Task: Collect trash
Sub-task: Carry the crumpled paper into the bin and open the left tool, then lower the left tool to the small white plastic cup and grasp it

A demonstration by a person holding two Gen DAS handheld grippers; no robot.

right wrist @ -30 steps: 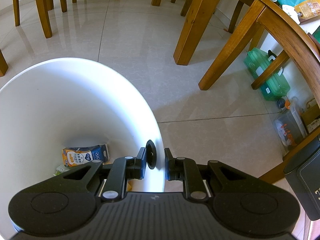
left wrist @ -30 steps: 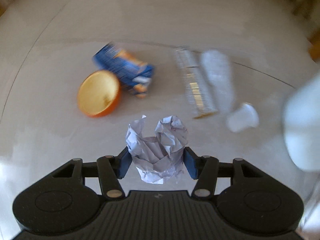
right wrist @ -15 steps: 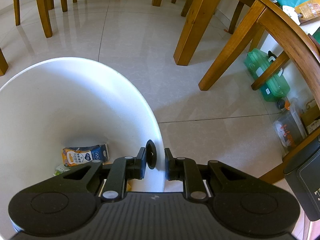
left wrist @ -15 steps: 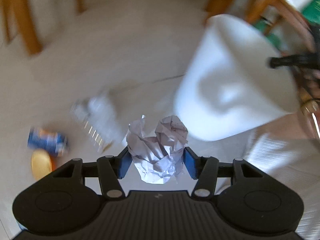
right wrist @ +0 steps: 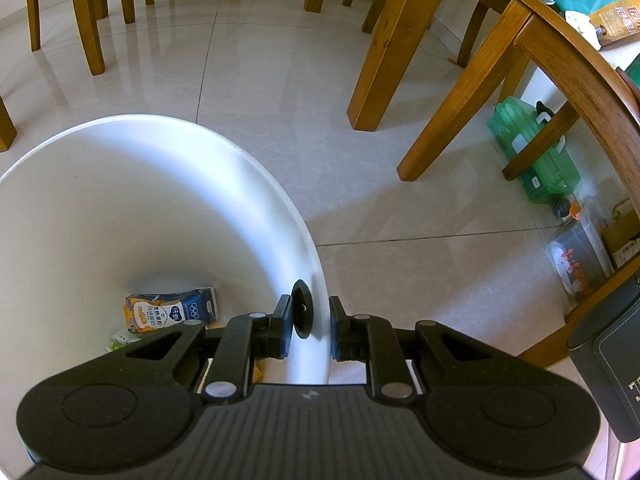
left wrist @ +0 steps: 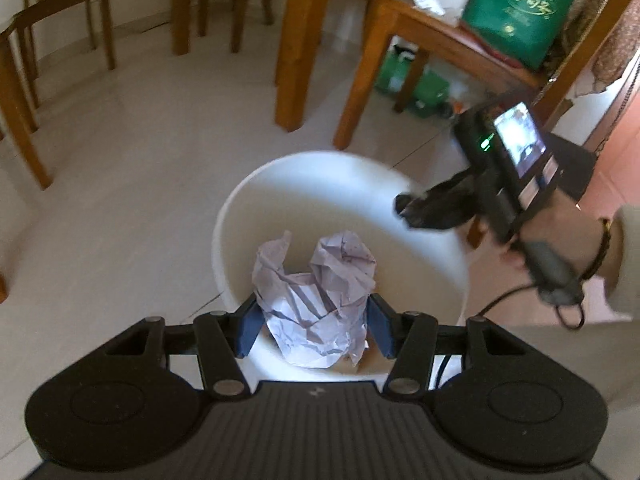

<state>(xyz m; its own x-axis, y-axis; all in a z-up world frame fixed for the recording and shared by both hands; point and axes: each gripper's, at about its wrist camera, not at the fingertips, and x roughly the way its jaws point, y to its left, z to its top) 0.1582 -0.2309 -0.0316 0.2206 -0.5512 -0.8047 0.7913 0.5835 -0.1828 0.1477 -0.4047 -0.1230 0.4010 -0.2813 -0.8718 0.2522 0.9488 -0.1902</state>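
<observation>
The left gripper (left wrist: 312, 330) held a crumpled paper ball (left wrist: 316, 300) between closed jaws, above the white bin (left wrist: 240, 216). The right gripper (right wrist: 310, 330) pinched the bin's rim. Releasing well inside the rim seemed wisest.

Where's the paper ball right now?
In the left wrist view the paper ball sits centre frame, clamped in the left gripper over the open mouth of the white bin, whose rim the right gripper holds.
</observation>
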